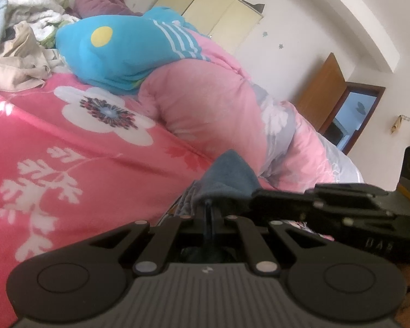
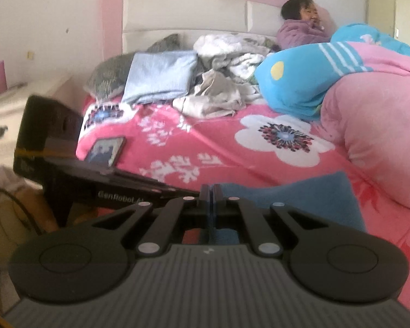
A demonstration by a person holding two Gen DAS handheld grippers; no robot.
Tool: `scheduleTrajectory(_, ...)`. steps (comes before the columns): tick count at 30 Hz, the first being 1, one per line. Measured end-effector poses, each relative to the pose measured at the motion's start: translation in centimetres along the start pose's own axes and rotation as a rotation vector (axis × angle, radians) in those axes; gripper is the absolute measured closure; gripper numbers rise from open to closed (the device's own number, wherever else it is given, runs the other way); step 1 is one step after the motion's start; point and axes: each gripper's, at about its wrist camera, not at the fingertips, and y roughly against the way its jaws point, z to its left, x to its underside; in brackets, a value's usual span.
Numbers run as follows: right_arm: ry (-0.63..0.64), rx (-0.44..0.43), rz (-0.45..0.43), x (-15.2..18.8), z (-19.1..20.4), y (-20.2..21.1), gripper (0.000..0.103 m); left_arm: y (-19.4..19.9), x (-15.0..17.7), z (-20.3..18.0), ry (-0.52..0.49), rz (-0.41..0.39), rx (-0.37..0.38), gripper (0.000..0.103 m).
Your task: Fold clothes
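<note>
Both grippers are clamped on the blue cloth (image 2: 300, 199): my left gripper (image 1: 209, 205) pinches a peaked corner, my right gripper (image 2: 211, 191) bites its near edge, the cloth running off to that gripper's right. It lies flat on the pink floral bedspread (image 2: 205, 142), soft and nappy, both hands equally near.

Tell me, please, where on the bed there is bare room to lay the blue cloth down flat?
The floral bedspread lies bare between the phone, the pink duvet and the beige garment. Toward the headboard it is crowded: folded light-blue cloth, white blankets, turquoise quilt.
</note>
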Motion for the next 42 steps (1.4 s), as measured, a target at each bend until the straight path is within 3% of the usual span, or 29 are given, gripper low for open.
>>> scheduleTrajectory(6,-0.047,-0.044,0.045,1.3,-0.3,-1.8,0.103,-0.4,0.1,0.9,0.052,0.025,-0.017,0.095)
scheduleTrajectory(11,-0.144,-0.162,0.037,1.7,-1.0,-1.4,0.099,0.2,0.2,1.6,0.097,-0.008,-0.043,0.072)
scheduleTrajectory(14,-0.164,-0.179,0.007,2.1,-0.6,-0.2,0.094,0.7,0.3,1.7,0.106,-0.031,-0.051,0.072)
scheduleTrajectory(17,-0.286,-0.186,-0.045,2.8,-1.8,2.3,0.090,1.4,0.3,1.4,0.091,-0.072,-0.063,0.072)
scheduleTrajectory(20,-0.438,-0.148,-0.115,4.4,-3.5,6.0,0.089,2.8,0.2,1.1,0.082,-0.148,-0.062,0.072)
scheduleTrajectory(23,-0.565,-0.054,-0.181,6.6,-4.9,10.0,0.089,4.2,-0.4,0.0,0.066,-0.229,-0.015,0.066)
scheduleTrajectory(25,-0.613,0.033,-0.186,8.1,-5.5,11.9,0.088,4.0,-1.0,-1.5,0.023,-0.217,0.003,0.066)
scheduleTrajectory(28,-0.656,0.119,-0.182,9.8,-6.2,13.1,0.086,2.6,-1.5,-4.0,-0.079,-0.160,0.002,0.068)
scheduleTrajectory(31,-0.676,0.120,-0.187,10.7,-6.7,12.8,0.087,0.7,-1.7,-6.5,-0.196,-0.083,-0.013,0.069)
scheduleTrajectory(34,-0.670,0.102,-0.177,11.3,-6.6,11.5,0.087,-1.3,-0.4,-6.8,-0.250,-0.019,-0.089,0.076)
scheduleTrajectory(36,-0.659,0.067,-0.138,12.0,-6.3,9.8,0.087,-2.4,0.7,-5.3,-0.223,0.027,-0.163,0.088)
scheduleTrajectory(37,-0.652,0.049,-0.109,12.5,-6.1,8.7,0.087,-2.6,1.0,-4.4,-0.192,0.039,-0.187,0.100)
scheduleTrajectory(39,-0.646,0.036,-0.048,14.0,-5.5,6.3,0.087,-2.4,1.3,-3.4,-0.144,0.033,-0.176,0.100)
scheduleTrajectory(42,-0.674,0.009,-0.074,14.7,-5.7,6.1,0.088,-2.5,1.4,-3.8,-0.176,0.030,-0.194,0.100)
